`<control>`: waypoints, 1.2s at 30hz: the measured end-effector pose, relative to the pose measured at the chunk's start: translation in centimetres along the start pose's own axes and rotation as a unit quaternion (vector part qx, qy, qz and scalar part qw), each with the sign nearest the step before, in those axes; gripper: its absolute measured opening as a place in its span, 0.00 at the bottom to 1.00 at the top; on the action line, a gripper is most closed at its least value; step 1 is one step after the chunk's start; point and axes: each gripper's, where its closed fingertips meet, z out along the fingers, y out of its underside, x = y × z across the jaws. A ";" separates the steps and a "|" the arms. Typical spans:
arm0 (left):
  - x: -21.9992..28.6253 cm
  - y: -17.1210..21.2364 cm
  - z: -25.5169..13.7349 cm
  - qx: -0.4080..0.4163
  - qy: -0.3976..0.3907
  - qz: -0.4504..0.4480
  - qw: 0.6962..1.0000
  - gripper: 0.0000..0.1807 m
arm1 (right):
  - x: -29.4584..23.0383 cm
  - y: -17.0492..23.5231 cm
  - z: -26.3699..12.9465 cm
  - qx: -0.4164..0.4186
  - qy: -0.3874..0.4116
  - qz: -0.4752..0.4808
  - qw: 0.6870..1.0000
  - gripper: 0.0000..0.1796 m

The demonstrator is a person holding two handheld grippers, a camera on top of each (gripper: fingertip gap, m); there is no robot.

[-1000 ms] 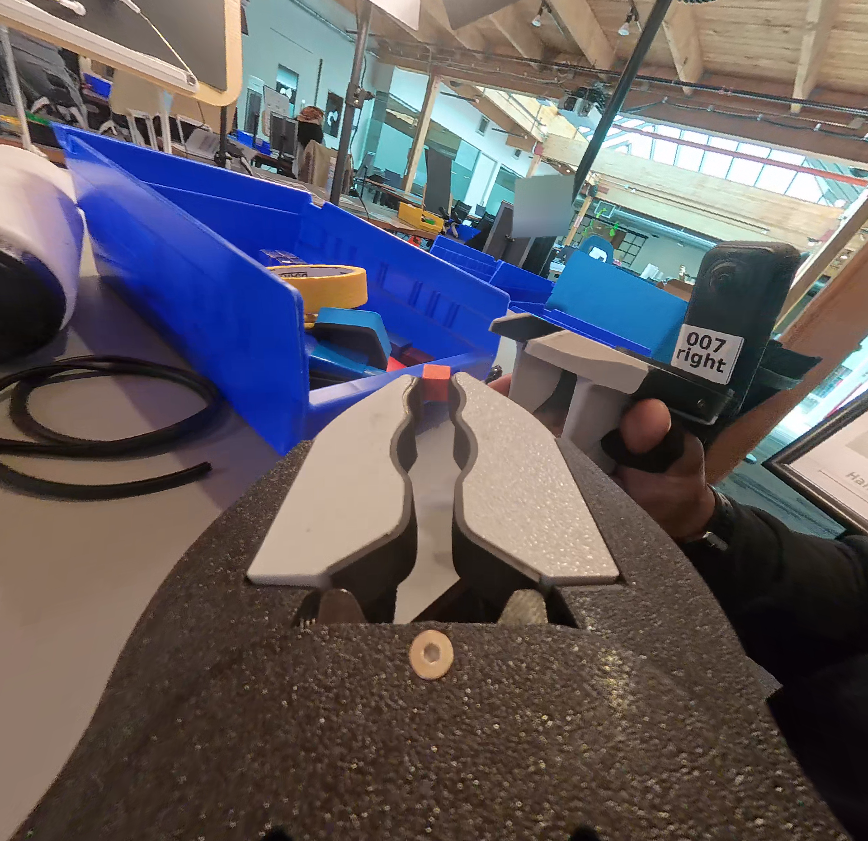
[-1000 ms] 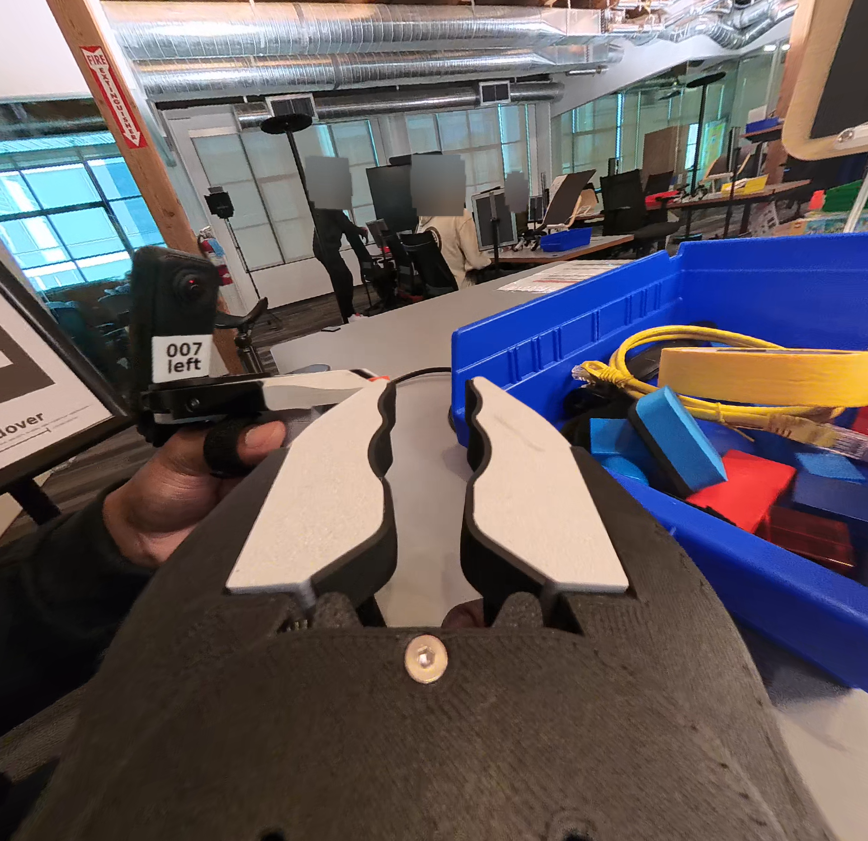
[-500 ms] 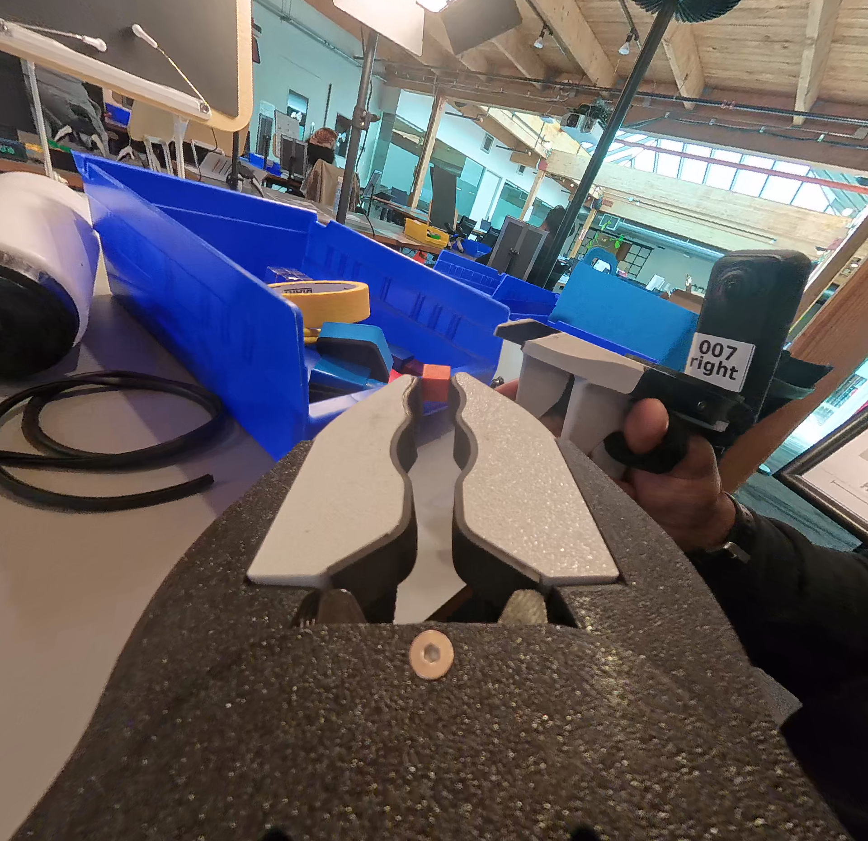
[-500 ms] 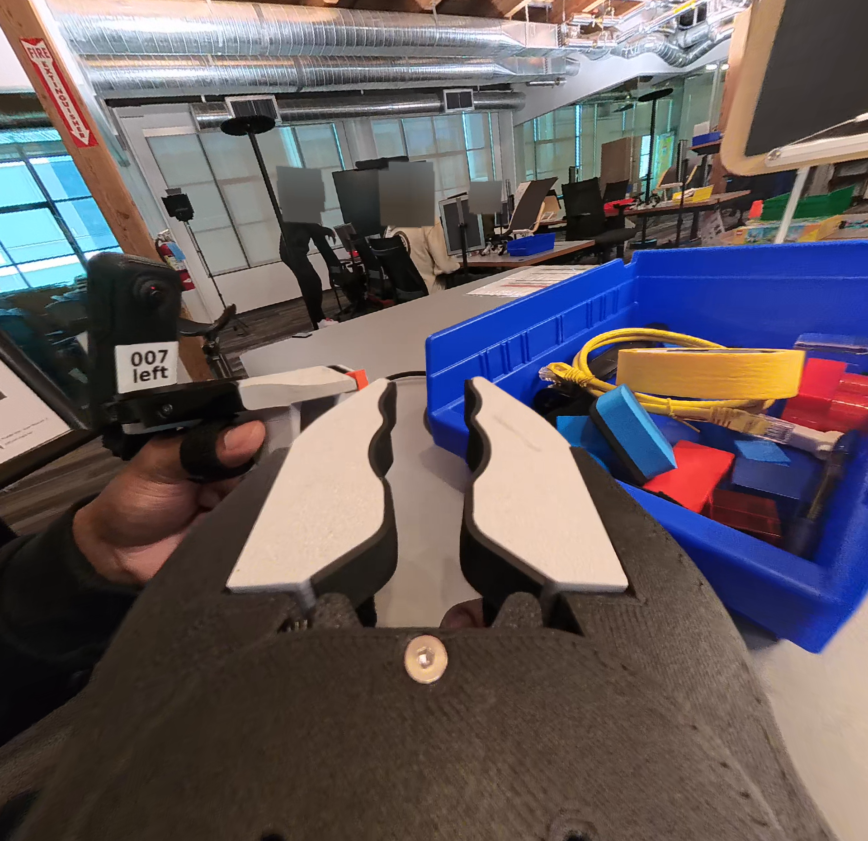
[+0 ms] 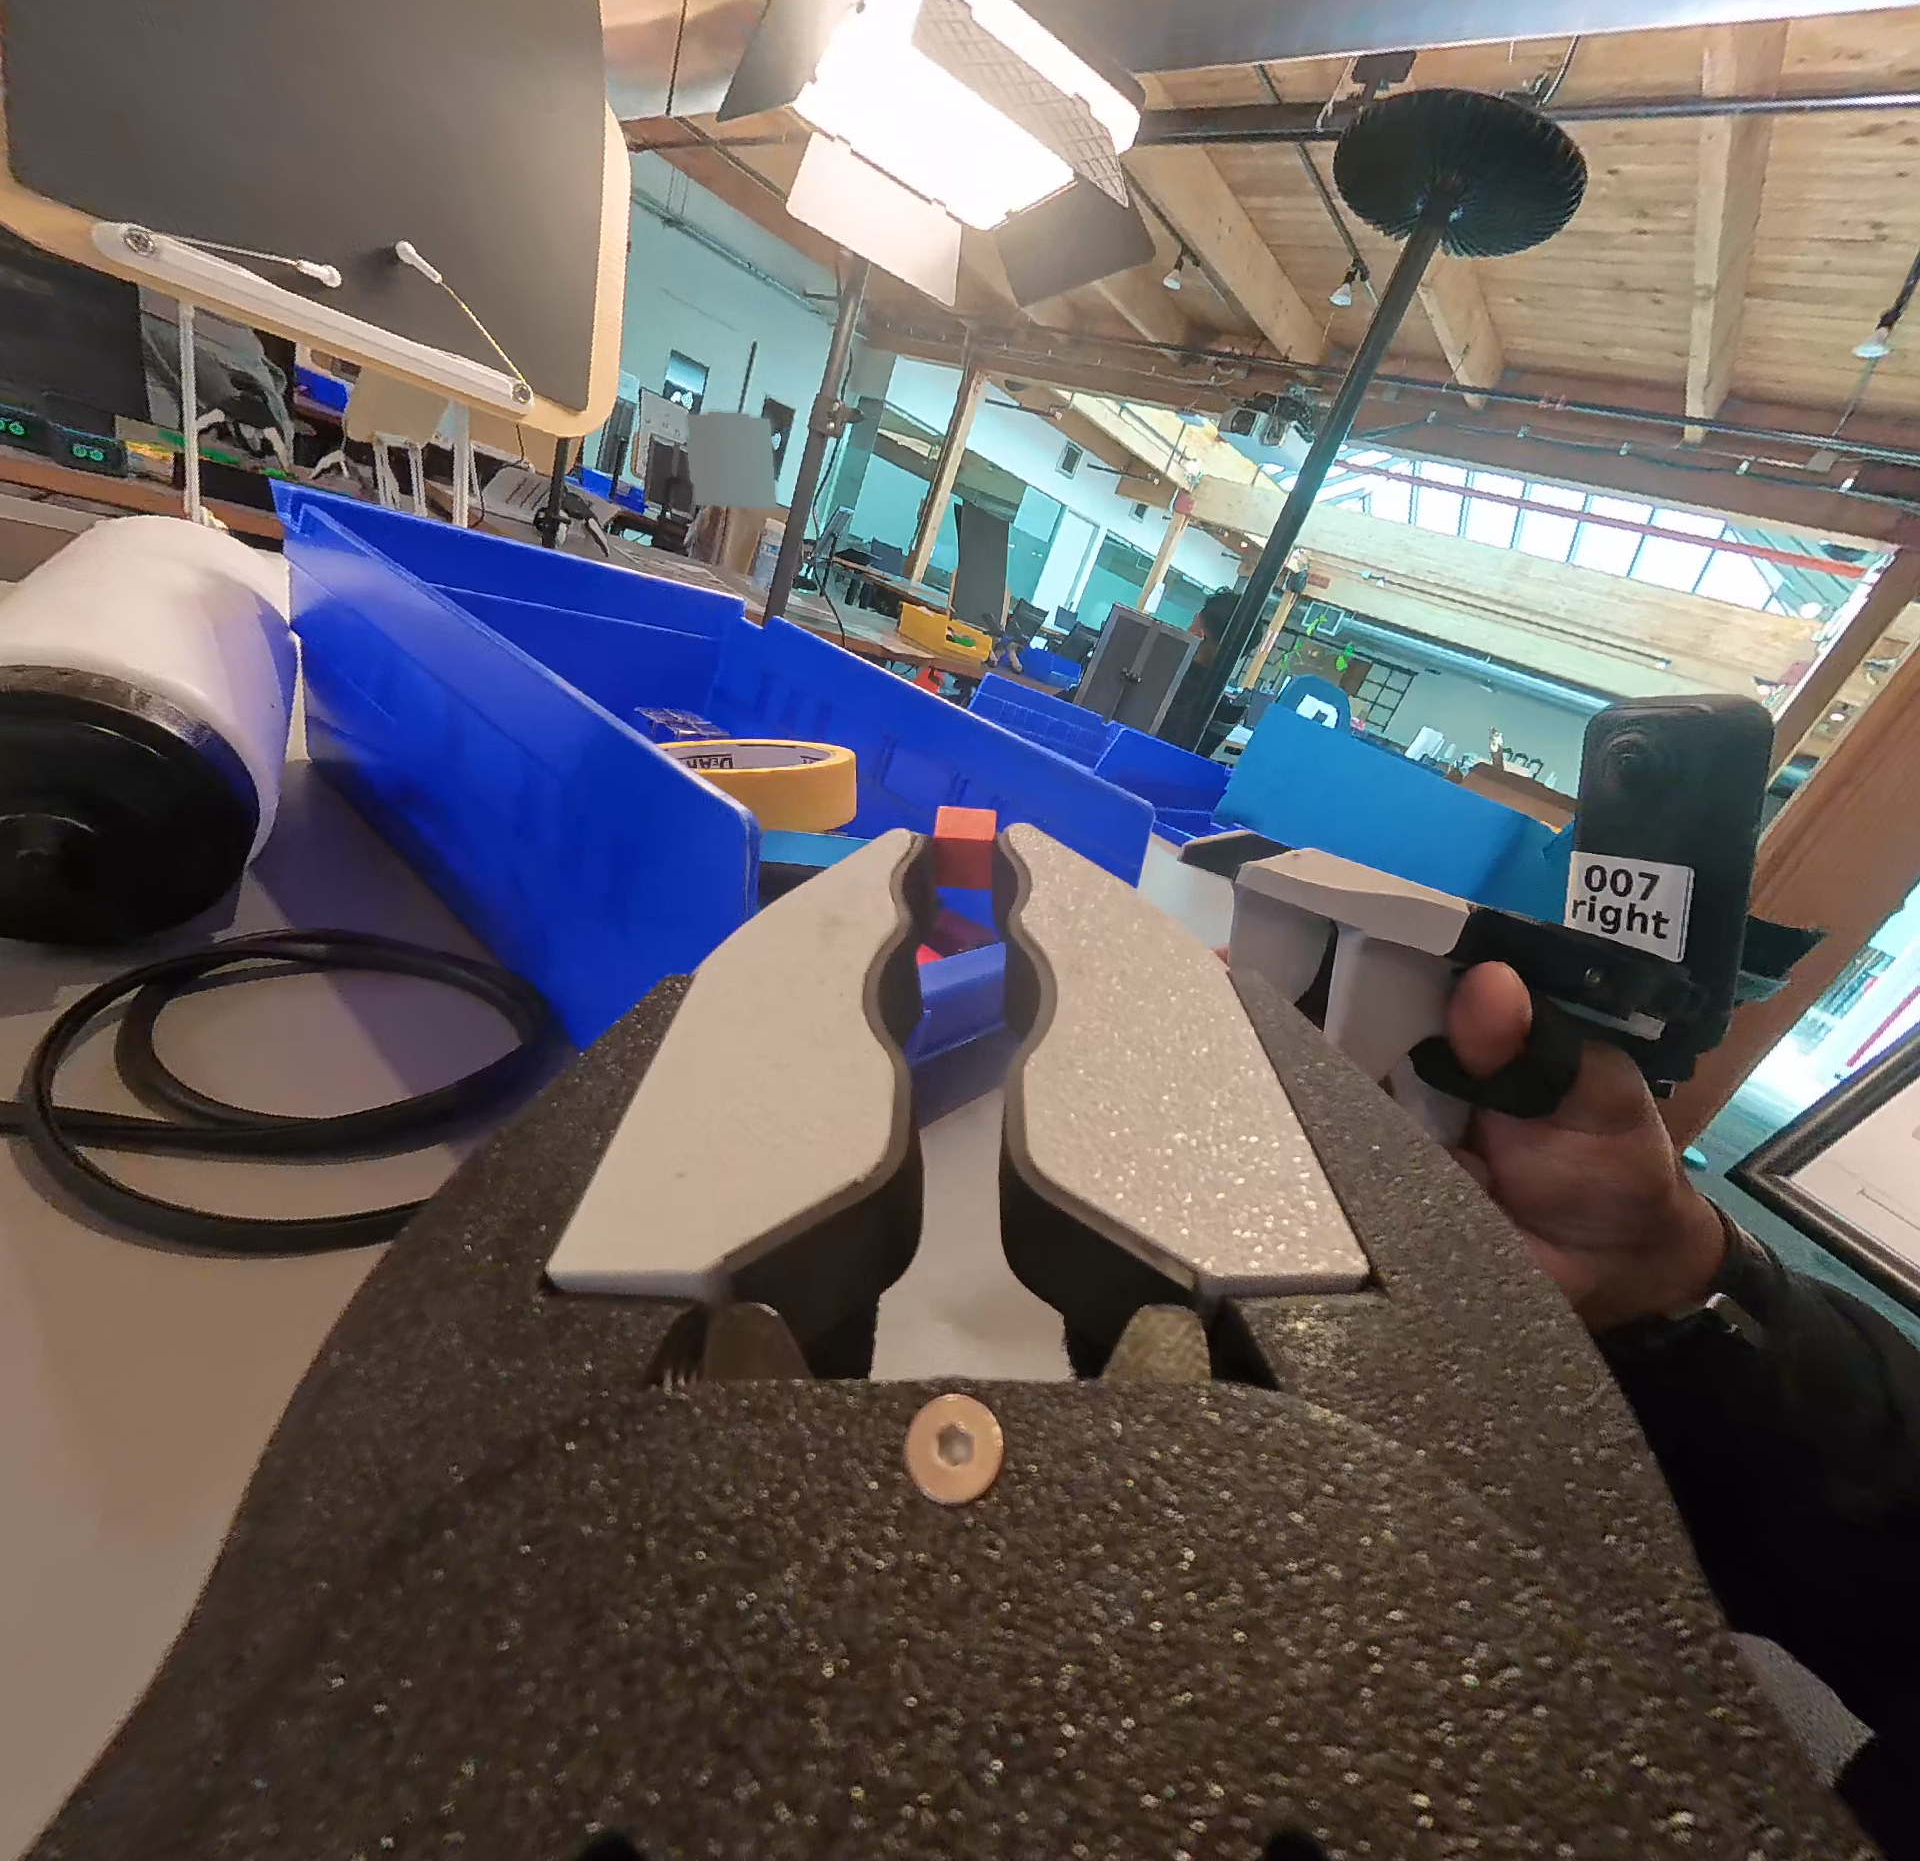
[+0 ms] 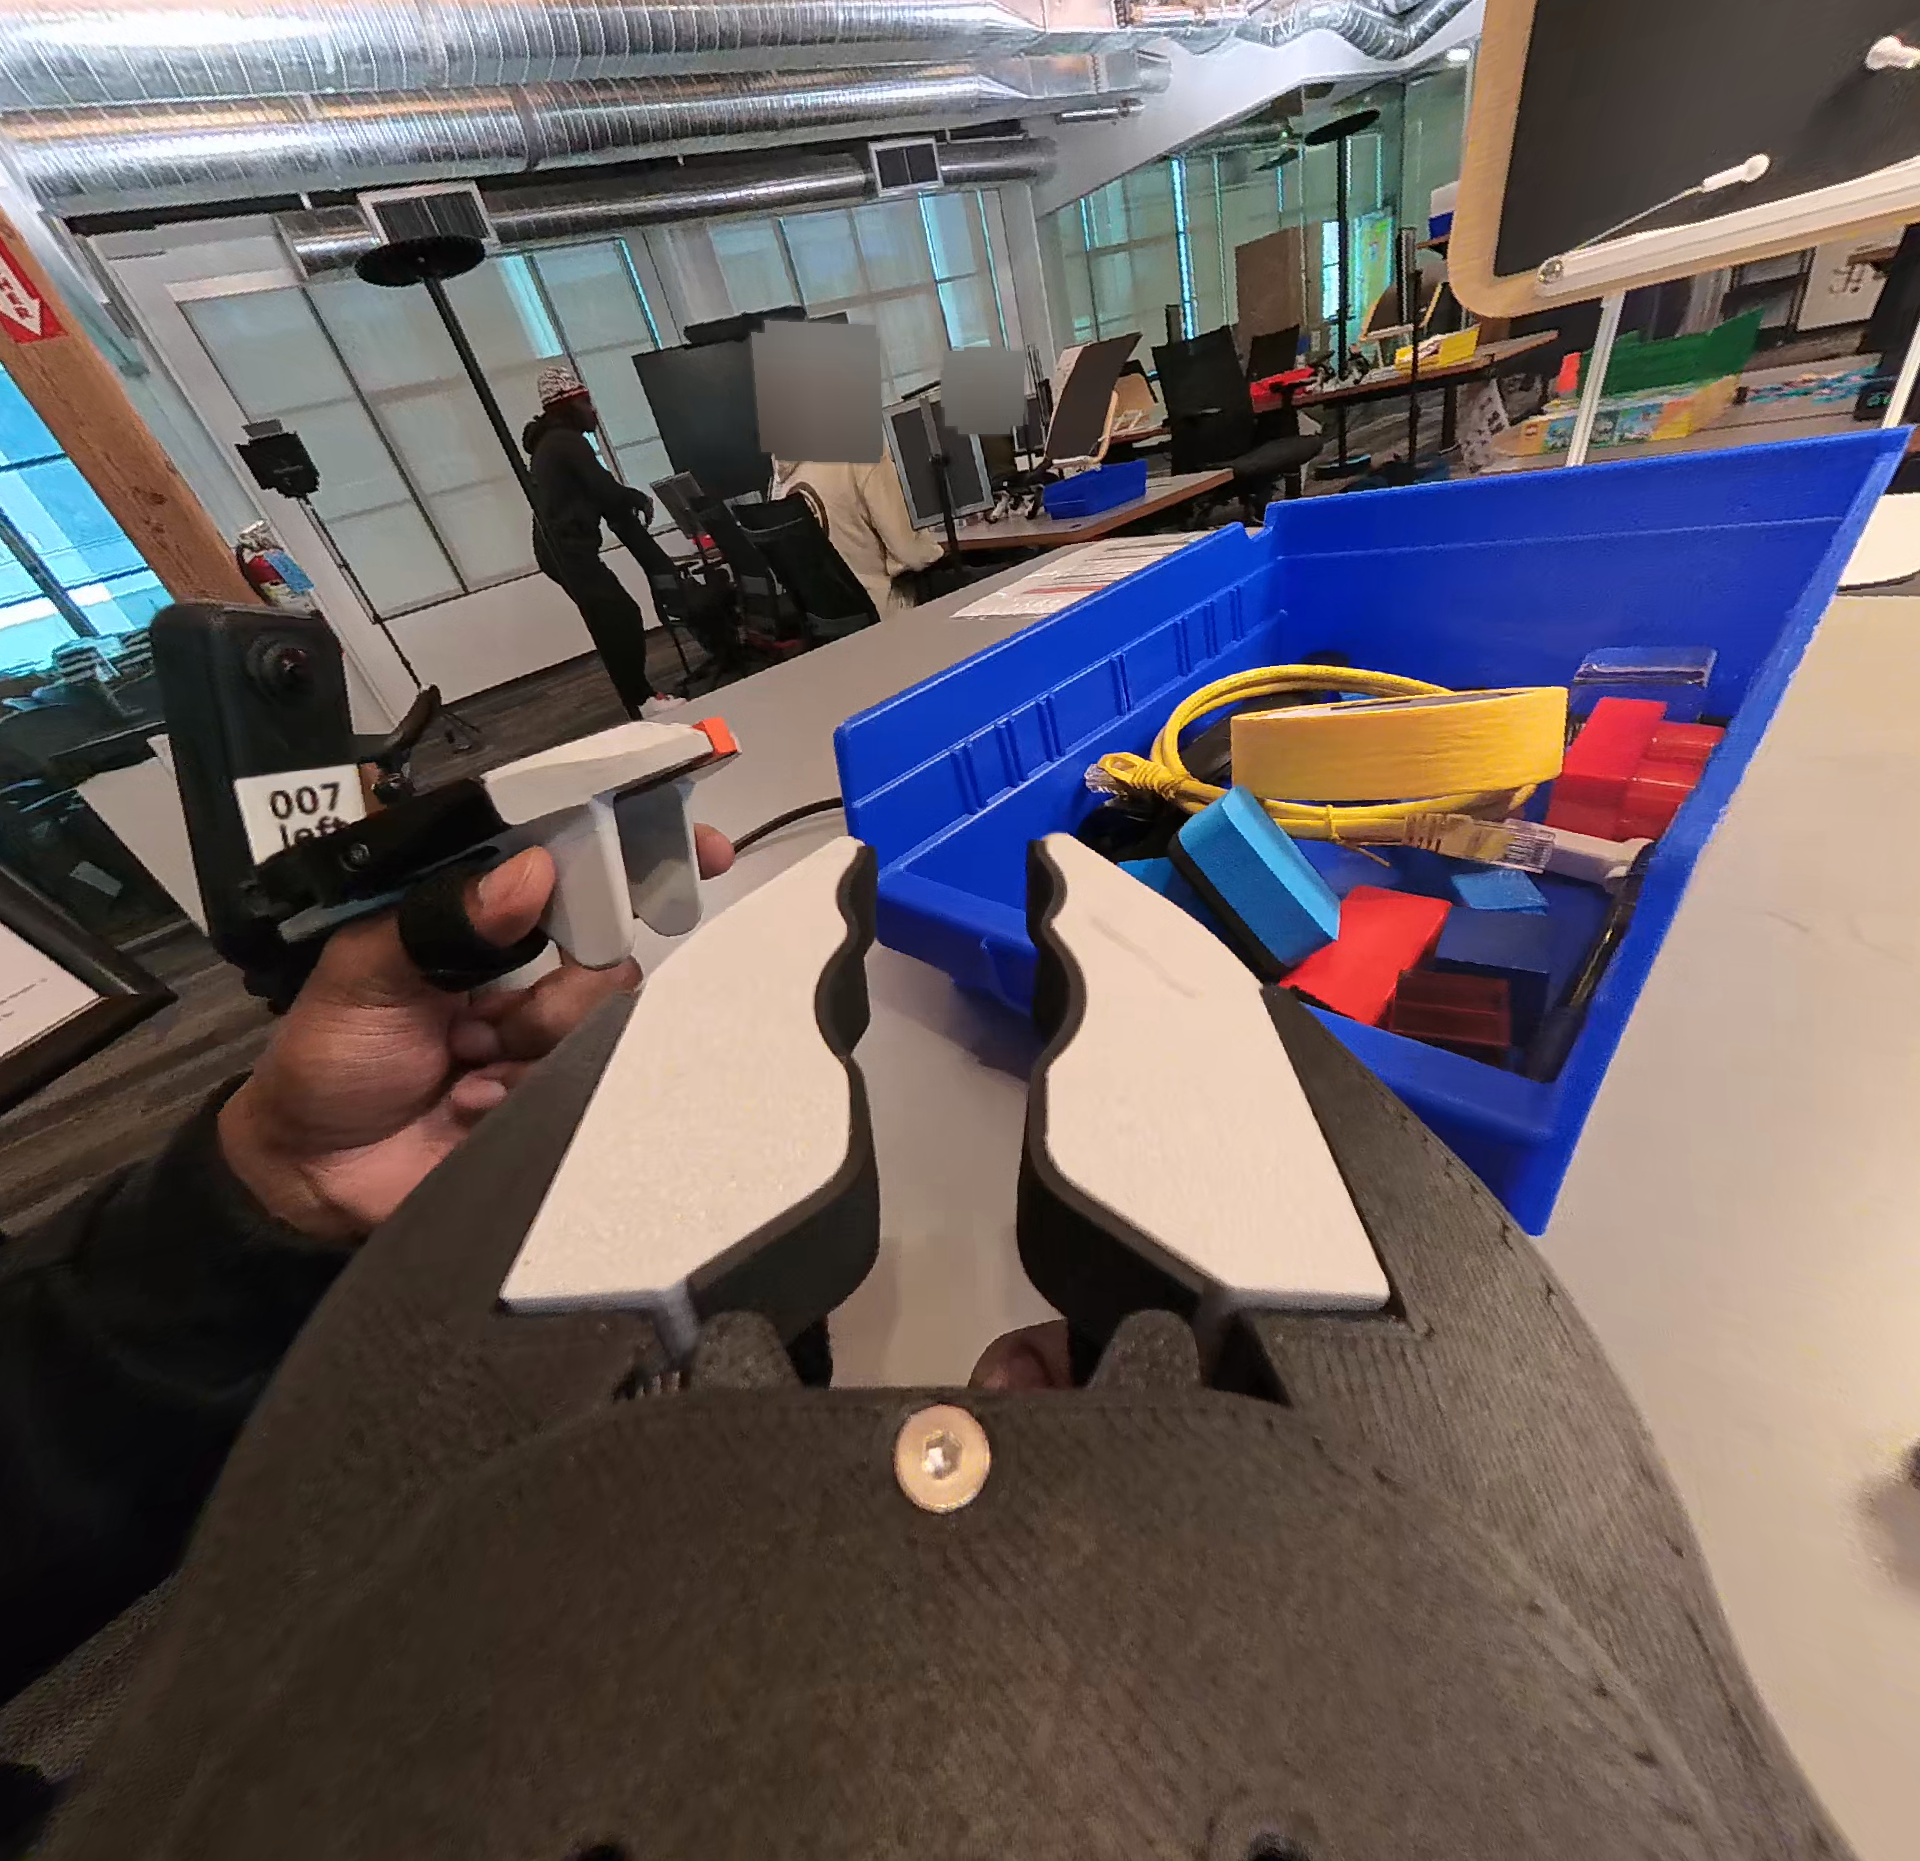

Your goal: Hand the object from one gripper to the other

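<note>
Right wrist view: right gripper (image 6: pixel 945 876) fingers parted, empty, beside blue bin (image 6: pixel 1039 762); left gripper (image 5: pixel 961 855) pinches orange block (image 5: pixel 964 826).

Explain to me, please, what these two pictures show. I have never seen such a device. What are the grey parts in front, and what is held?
There is no robot here. A person holds a hand tool in each hand; each has two grey fingers and a camera looking along them. One picture comes from the left gripper, the other from the right gripper, so each also shows the other tool from the side. The left gripper pinches a small orange block at its fingertips; the same block shows in the right view. The right gripper is open and empty. On the grey table stands a blue bin with a yellow tape roll, a yellow cable and red and blue blocks. A black cable and a white roll lie beside it.
</note>
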 end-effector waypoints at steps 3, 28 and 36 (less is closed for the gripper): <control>0.0 -0.2 -0.2 0.013 0.005 0.000 1.000 0.06 | 0.4 0.6 0.3 -0.005 0.001 0.008 1.000 0.15; -0.7 0.5 1.9 -0.026 -0.027 0.000 0.999 0.06 | 1.1 0.7 1.2 0.000 -0.026 0.066 0.997 0.18; -0.7 0.6 2.4 -0.028 -0.023 -0.010 0.999 0.06 | 1.2 -0.3 1.8 0.034 -0.054 0.118 0.991 0.17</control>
